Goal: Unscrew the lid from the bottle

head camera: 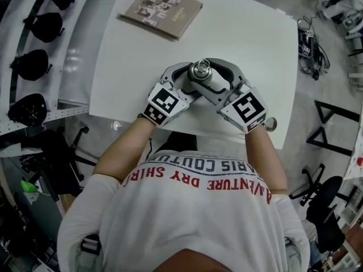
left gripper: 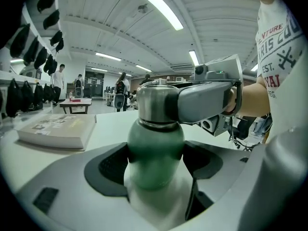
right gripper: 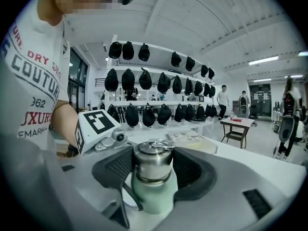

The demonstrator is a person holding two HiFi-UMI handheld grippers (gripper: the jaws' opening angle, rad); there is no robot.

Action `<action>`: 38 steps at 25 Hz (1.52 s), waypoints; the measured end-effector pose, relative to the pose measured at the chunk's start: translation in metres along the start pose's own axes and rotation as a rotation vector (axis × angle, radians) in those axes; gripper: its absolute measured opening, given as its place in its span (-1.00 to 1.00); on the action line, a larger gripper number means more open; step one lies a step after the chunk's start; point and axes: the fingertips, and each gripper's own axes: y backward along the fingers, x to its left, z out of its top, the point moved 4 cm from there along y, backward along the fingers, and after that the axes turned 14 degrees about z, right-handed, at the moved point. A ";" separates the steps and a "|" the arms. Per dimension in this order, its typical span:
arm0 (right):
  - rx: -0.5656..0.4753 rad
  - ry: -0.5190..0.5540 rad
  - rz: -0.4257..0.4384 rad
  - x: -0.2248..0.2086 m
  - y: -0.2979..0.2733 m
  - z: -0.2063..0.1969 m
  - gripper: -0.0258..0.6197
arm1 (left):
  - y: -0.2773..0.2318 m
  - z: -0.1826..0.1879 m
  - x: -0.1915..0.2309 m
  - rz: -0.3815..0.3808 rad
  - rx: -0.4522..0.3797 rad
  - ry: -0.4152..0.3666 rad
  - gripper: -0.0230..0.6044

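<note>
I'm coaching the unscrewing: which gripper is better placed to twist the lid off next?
Right. The right gripper has the steel lid between its jaws; the left gripper clamps the green bottle below, steadying it.

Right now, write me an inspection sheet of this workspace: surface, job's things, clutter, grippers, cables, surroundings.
Surface: white table, no spills seen.
Job's things: green bottle upright near the table's near edge; steel lid on its neck.
Clutter: one book at the far left corner, apart from the bottle.
Grippers: left gripper clamped on the bottle's body; right gripper with its pads against the lid's sides.
Cables: a tangle of cables on the floor to the right of the table; nothing seen on the table.
Surroundings: shelves of black caps, an office chair, people far off.
</note>
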 end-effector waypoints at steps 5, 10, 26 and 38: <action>0.017 0.028 0.059 0.000 0.001 0.000 -0.11 | 0.000 0.000 0.002 -0.085 0.000 -0.047 0.27; 0.028 0.044 0.124 0.000 0.000 0.000 -0.12 | 0.000 0.000 0.006 -0.240 0.029 -0.145 0.27; -0.011 0.049 0.283 -0.005 -0.003 0.008 -0.12 | -0.004 0.004 0.012 -0.465 0.084 -0.292 0.27; -0.153 0.020 0.193 -0.019 0.034 0.038 -0.12 | -0.003 0.000 0.009 -0.374 0.084 -0.305 0.27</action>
